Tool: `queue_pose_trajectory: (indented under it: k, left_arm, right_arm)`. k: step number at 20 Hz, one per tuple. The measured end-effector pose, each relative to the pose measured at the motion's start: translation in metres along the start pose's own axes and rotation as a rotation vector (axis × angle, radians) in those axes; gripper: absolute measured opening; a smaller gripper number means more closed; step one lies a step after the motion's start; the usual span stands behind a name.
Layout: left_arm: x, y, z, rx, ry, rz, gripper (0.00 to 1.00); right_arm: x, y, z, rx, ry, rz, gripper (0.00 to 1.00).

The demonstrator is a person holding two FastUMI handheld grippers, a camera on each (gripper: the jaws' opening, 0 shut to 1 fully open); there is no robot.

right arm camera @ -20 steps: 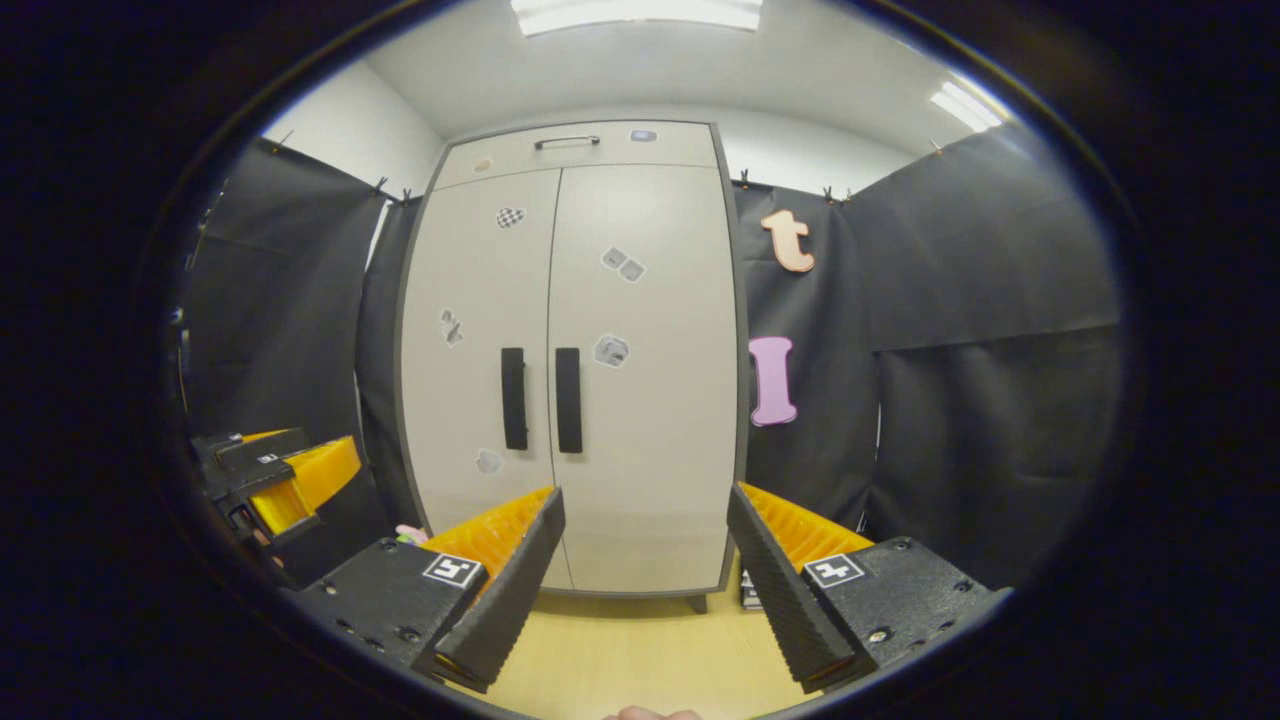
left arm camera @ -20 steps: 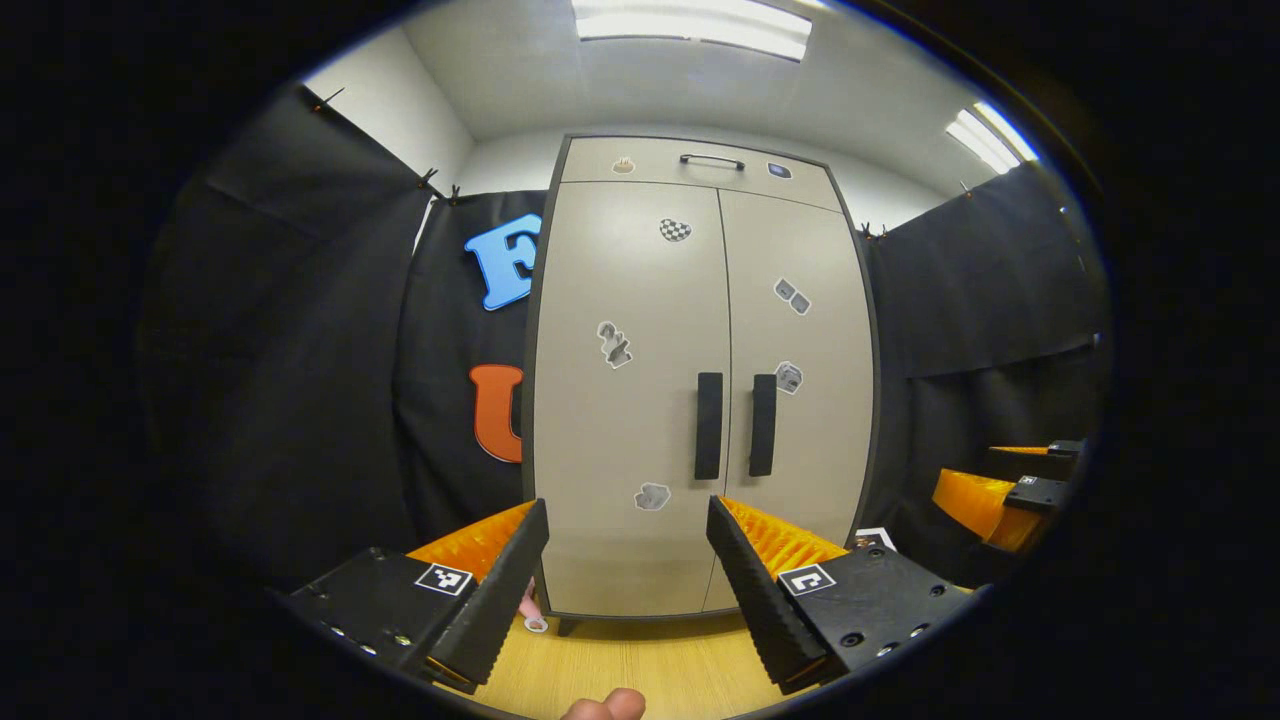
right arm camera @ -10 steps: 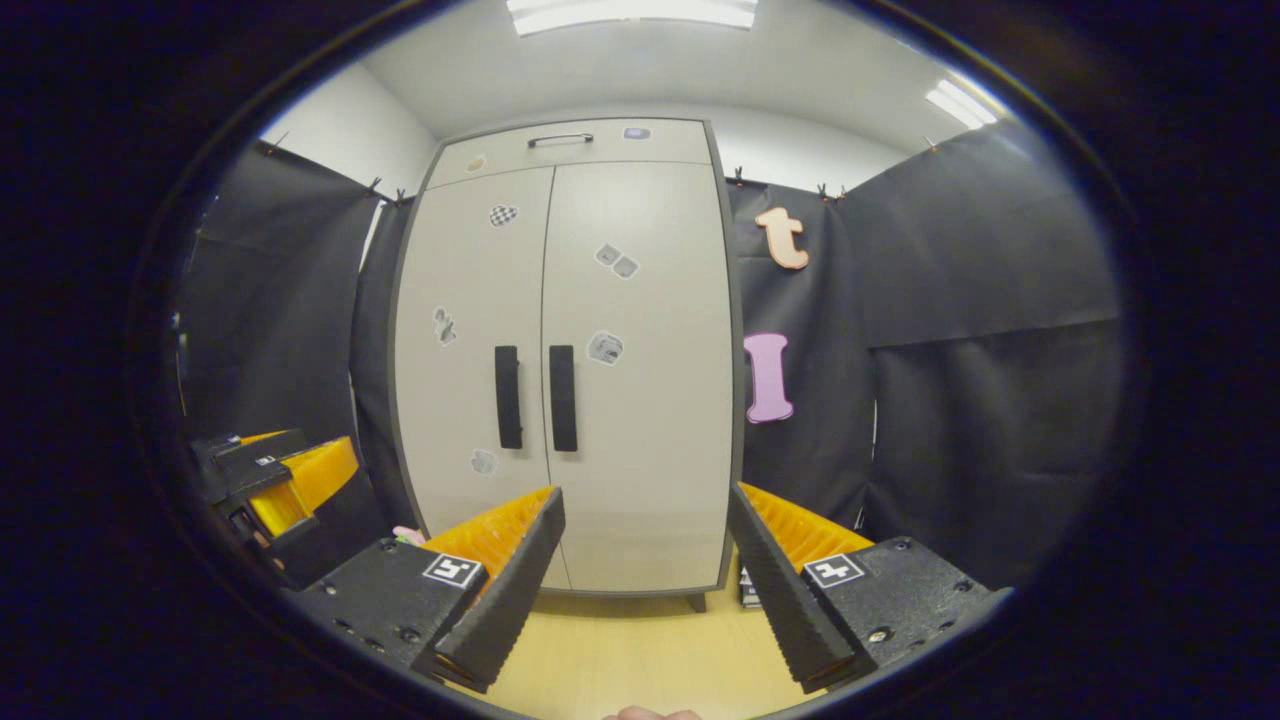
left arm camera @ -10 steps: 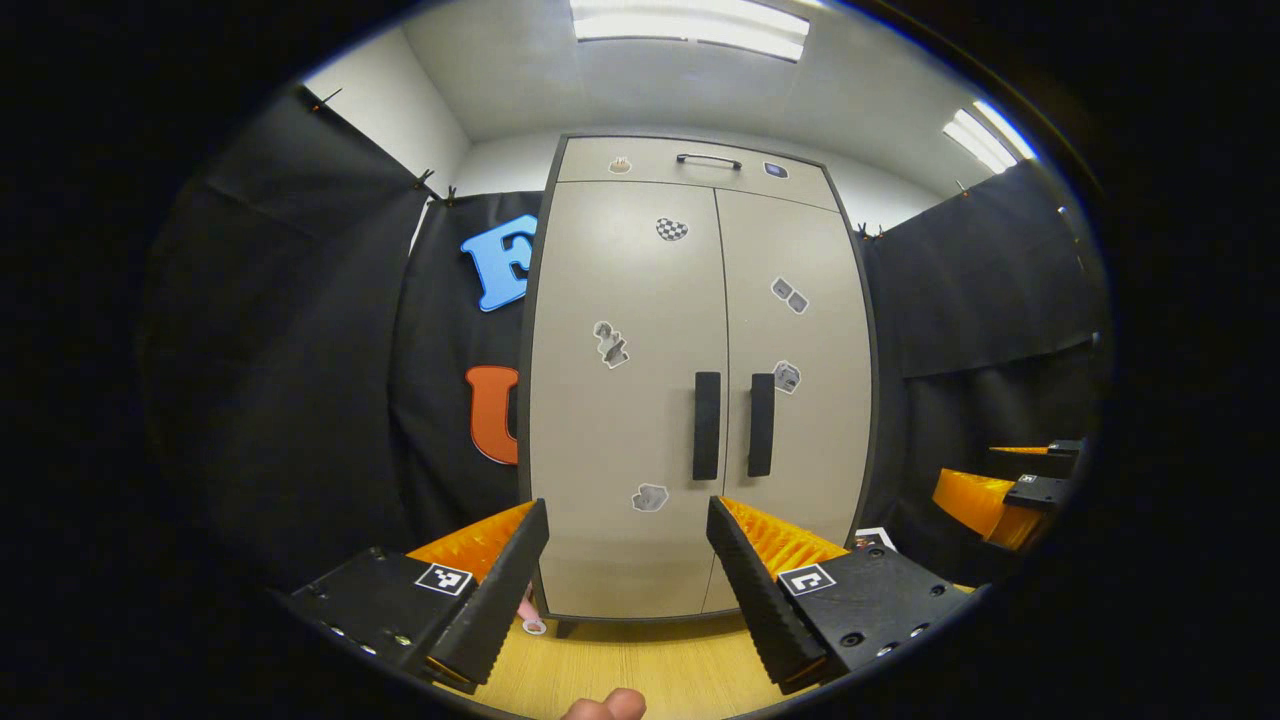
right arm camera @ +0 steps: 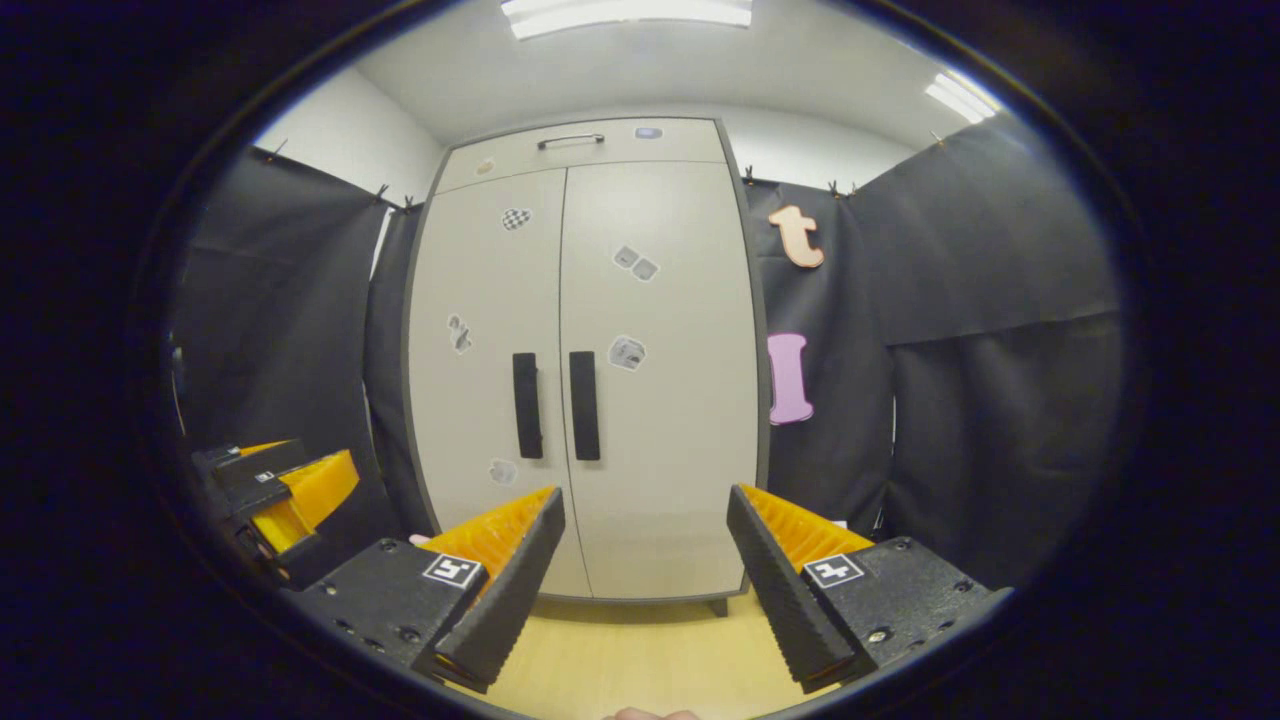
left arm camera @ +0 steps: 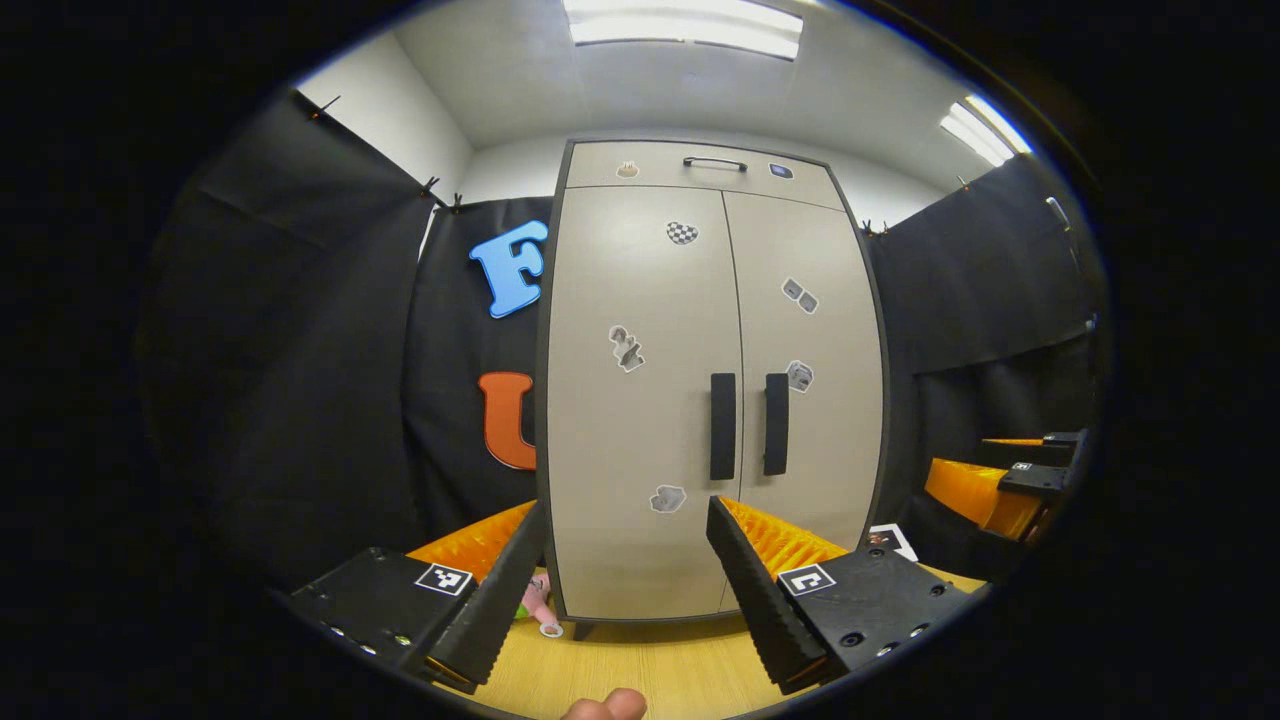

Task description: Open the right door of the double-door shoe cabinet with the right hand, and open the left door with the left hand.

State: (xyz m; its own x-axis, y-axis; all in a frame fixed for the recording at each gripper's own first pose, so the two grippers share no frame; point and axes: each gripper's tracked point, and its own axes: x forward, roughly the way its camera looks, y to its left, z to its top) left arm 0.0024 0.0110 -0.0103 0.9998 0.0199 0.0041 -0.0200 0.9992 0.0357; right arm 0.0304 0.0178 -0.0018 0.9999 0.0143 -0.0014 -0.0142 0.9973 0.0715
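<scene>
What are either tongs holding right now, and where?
Nothing. Left tongs and right tongs are open, short of the cabinet; both handles untouched.

**Double-door shoe cabinet — both doors closed**

Shoe cabinet (left arm camera: pixel 640 560): tall, beige, dark-edged, standing upright on short feet on a wooden floor against the booth wall. Left door (left arm camera: pixel 620 450) and right door (left arm camera: pixel 830 440) are seen shut and flush, meeting at a central seam. One vertical black bar handle is fitted to each: left handle (left arm camera: pixel 722 426), right handle (left arm camera: pixel 776 424), set just beside the seam. Small stickers are scattered over both doors. A top drawer (left arm camera: pixel 700 166) with a slim handle is seen closed.
</scene>
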Motion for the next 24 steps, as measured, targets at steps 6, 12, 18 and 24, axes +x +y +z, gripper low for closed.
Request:
queue_pose_trajectory:
  k: [6, 12, 18, 24]
  left_arm:
    - [-0.006, -0.005, -0.003, -0.001, 0.008, -0.026, 0.95]
    - [-0.019, -0.02, -0.022, -0.026, 0.043, -0.064, 0.95]
    - [-0.027, -0.018, -0.03, -0.02, 0.058, -0.066, 0.95]
    - [-0.031, -0.011, -0.033, -0.012, 0.059, -0.055, 0.95]
  right_arm:
    - [0.047, 0.015, 0.022, -0.028, -0.015, 0.036, 1.0]
    - [0.106, 0.041, 0.044, -0.052, -0.06, 0.083, 1.0]
    - [0.186, 0.051, 0.042, -0.013, -0.008, 0.078, 1.0]
    - [0.237, 0.053, 0.038, -0.03, 0.022, 0.031, 1.0]
